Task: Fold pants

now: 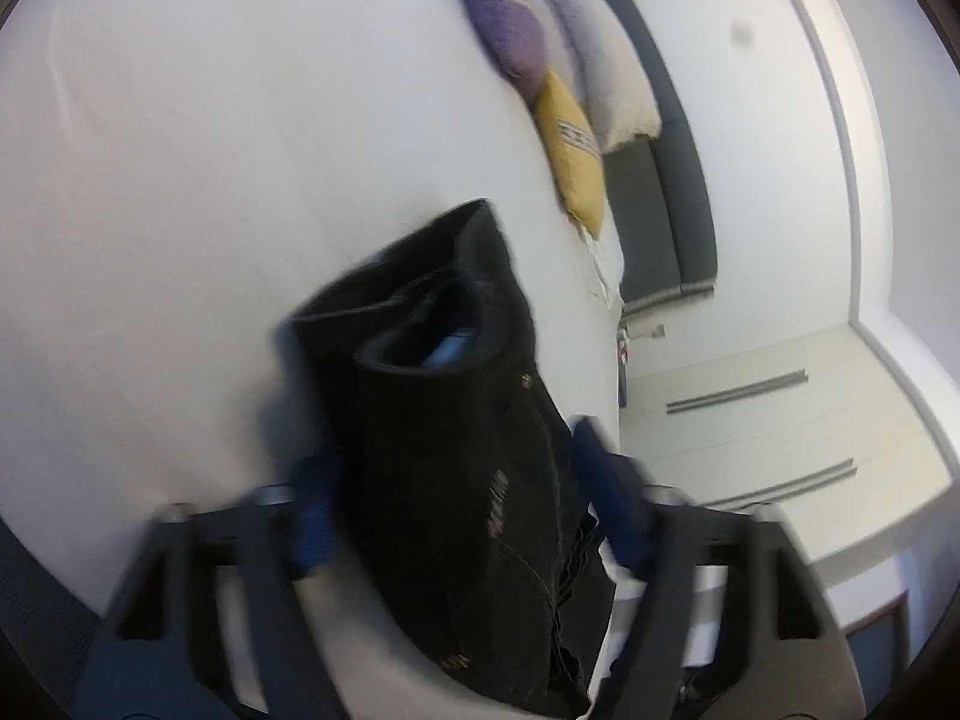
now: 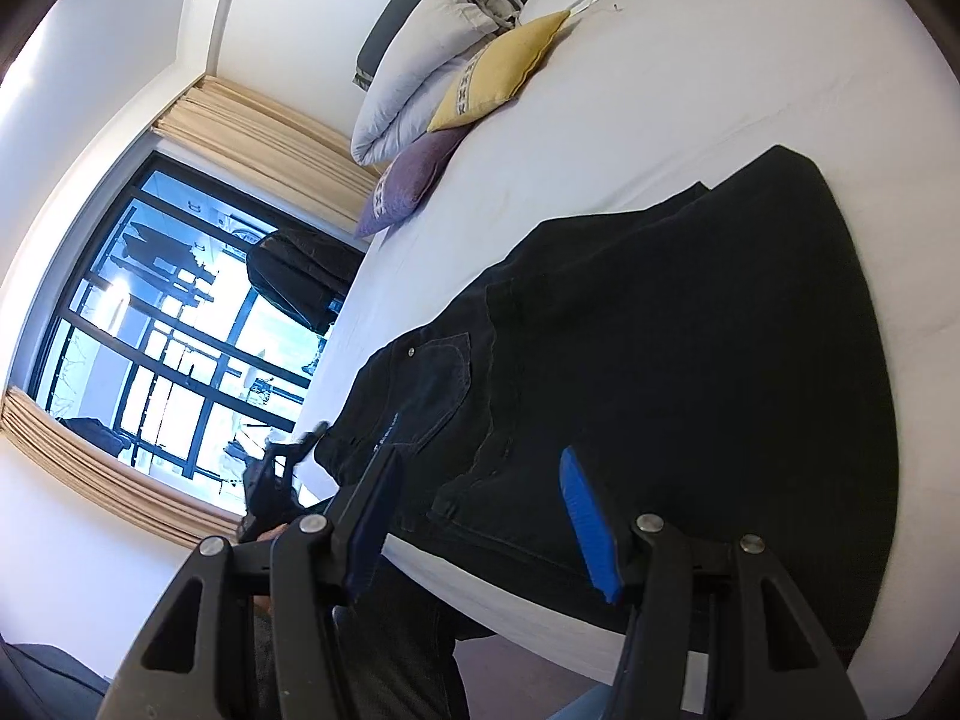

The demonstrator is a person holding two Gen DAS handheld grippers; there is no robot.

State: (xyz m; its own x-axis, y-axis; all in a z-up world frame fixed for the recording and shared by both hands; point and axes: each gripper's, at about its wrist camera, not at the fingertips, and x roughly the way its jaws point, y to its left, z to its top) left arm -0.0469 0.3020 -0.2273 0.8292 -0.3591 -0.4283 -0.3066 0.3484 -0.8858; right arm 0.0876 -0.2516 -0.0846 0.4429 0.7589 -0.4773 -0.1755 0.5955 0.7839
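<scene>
While black pants (image 2: pixel 660 324) lie partly doubled on bed (image 2: pixel 690 72), left gripper (image 1: pixel 456 516) straddling the fabric, grip unclear; right gripper (image 2: pixel 480 516) gaping, empty; more folds probably left.

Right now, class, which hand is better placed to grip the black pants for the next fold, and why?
Left, probably. The left tool already has the black pants bunched between its blue pads, though blur hides contact. The right tool merely hovers open over flat cloth near the bed edge.
</scene>
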